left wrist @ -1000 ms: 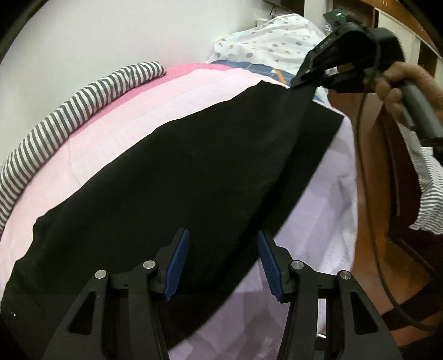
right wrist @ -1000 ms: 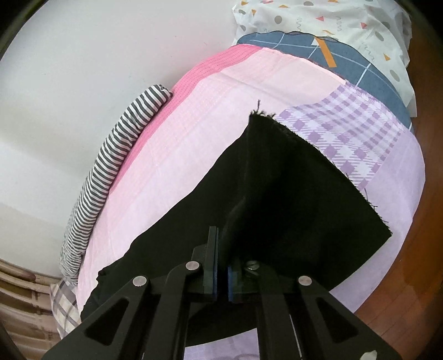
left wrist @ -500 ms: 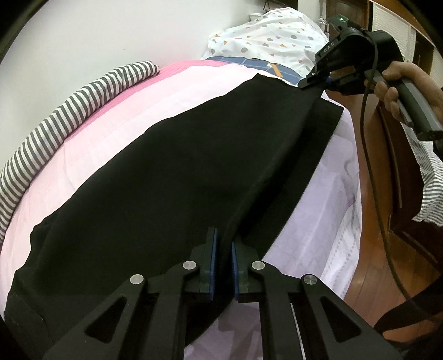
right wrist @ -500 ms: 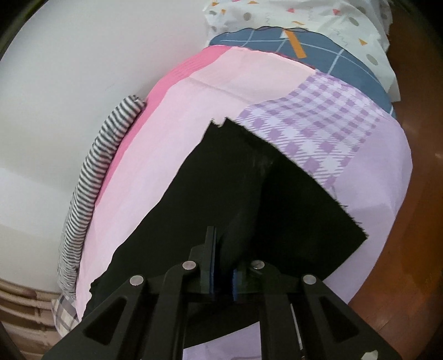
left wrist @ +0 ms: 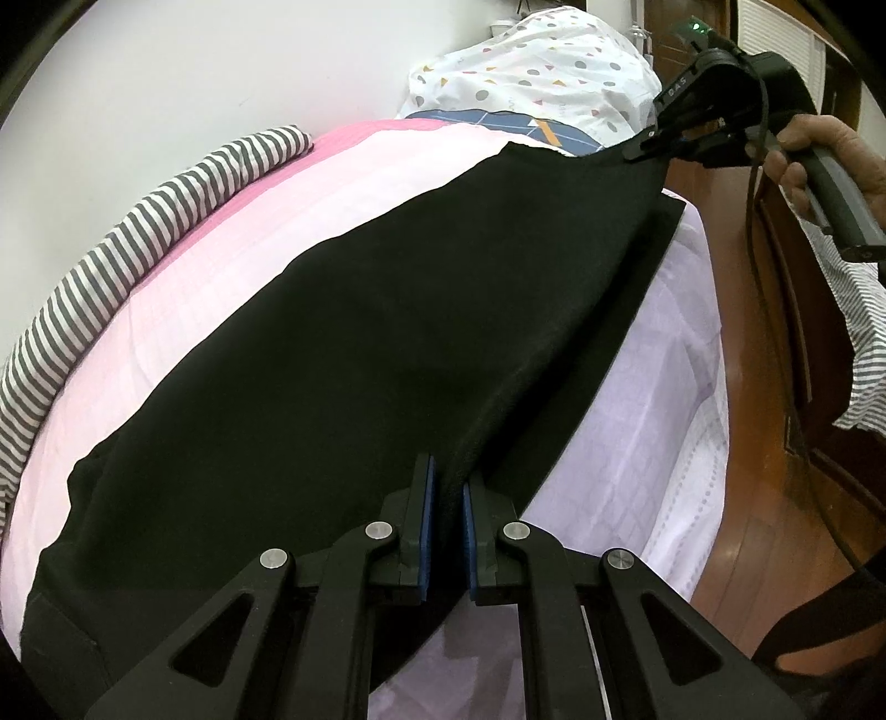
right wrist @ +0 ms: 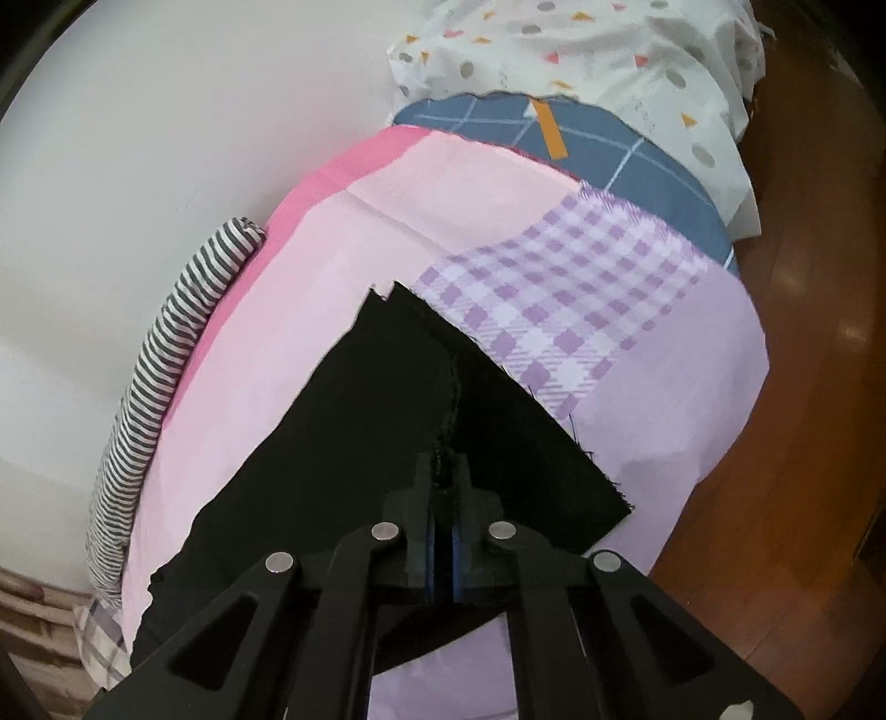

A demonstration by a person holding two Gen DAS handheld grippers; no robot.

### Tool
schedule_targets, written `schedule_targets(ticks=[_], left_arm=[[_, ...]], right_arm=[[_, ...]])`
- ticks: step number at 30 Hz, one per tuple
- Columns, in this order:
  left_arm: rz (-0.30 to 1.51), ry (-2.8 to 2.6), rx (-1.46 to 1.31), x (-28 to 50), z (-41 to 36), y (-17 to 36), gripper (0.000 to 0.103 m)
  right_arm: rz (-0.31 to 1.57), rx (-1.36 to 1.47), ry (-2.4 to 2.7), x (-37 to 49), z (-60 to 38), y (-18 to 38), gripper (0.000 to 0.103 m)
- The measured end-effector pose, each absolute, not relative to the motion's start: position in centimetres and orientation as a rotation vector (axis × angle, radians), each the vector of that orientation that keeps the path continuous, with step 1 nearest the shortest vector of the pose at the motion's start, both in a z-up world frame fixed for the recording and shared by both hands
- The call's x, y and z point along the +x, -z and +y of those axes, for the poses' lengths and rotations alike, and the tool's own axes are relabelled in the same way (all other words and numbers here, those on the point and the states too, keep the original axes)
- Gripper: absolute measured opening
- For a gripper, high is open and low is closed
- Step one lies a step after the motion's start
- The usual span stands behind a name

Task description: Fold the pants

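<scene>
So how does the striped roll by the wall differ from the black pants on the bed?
The striped roll is grey-and-white striped; the black pants are plain black. The roll is bunched into a long tube along the wall; the pants lie spread flat across the pink sheet. Nothing grips the roll; both grippers pinch the pants. Both are fabric on the same bed.

pink and lilac patchwork bedsheet (right wrist: 387, 232), with a purple gingham patch (right wrist: 559, 288). rolled grey-and-white striped cloth (left wrist: 138, 227) along the white wall (left wrist: 194, 72). blue checked fabric (right wrist: 609, 149) past the sheet's far end, white bedding with coloured dots and triangles (right wrist: 581, 50) heaped above it. glossy brown wooden floor (right wrist: 819, 387) beside the bed.
</scene>
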State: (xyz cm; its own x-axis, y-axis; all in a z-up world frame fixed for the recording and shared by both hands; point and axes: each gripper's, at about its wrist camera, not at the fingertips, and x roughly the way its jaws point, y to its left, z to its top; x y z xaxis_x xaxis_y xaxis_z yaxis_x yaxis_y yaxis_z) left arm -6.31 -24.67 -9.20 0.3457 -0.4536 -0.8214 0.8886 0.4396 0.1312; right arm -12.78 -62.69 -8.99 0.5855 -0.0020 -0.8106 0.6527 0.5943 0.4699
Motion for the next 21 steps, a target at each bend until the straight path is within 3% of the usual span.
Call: schedule_targets(ticks=[21], left_arm=[[0.815,0.995,0.7,-7.1,-25.4,9.7,0.01]], right_arm=[[0.952,0.822,0.557,-14.8,-62.9,12.2,0.003]])
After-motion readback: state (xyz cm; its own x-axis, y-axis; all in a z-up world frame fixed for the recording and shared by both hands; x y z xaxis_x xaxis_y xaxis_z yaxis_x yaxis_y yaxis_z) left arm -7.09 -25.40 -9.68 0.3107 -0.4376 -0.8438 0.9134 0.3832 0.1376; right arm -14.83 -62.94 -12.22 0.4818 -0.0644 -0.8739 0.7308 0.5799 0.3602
